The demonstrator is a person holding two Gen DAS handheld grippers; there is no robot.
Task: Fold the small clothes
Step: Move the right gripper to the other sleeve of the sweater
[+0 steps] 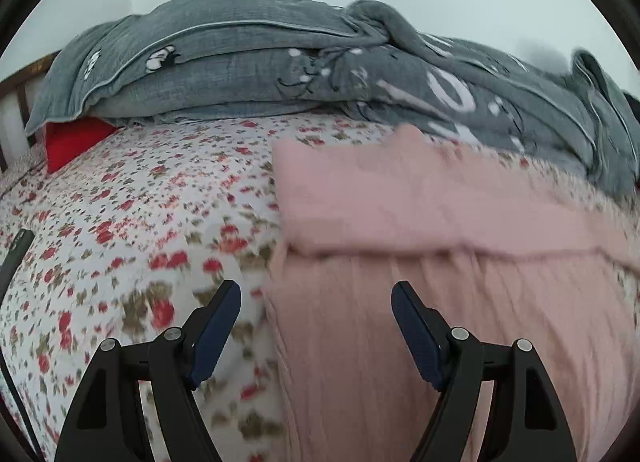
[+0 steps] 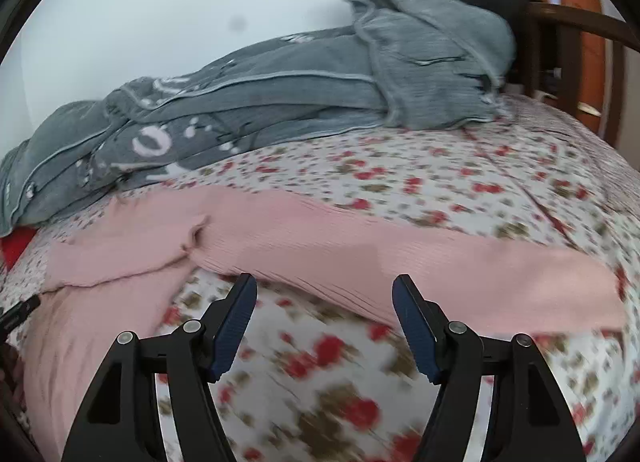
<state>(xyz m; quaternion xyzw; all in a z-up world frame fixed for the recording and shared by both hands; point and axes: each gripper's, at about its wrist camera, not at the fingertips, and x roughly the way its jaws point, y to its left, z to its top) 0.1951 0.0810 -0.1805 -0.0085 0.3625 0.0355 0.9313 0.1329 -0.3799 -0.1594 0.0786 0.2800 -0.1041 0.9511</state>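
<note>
Pink garment (image 1: pixel 440 213) lies on the floral bedsheet (image 1: pixel 140 201), partly folded, both claws empty and spread.

Left wrist view: the left gripper (image 1: pixel 316 298) hangs with jaws apart over the garment's left edge, where one layer is already doubled across the top; a red cushion (image 1: pixel 68 141) under the grey quilt (image 1: pixel 248 73) shows only here. Right wrist view: the right gripper (image 2: pixel 324 294), jaws wide and holding nothing, faces a long sleeve stretched rightward, apparently yet to be folded in; a wooden bedframe (image 2: pixel 560 29) shows only here.
</note>
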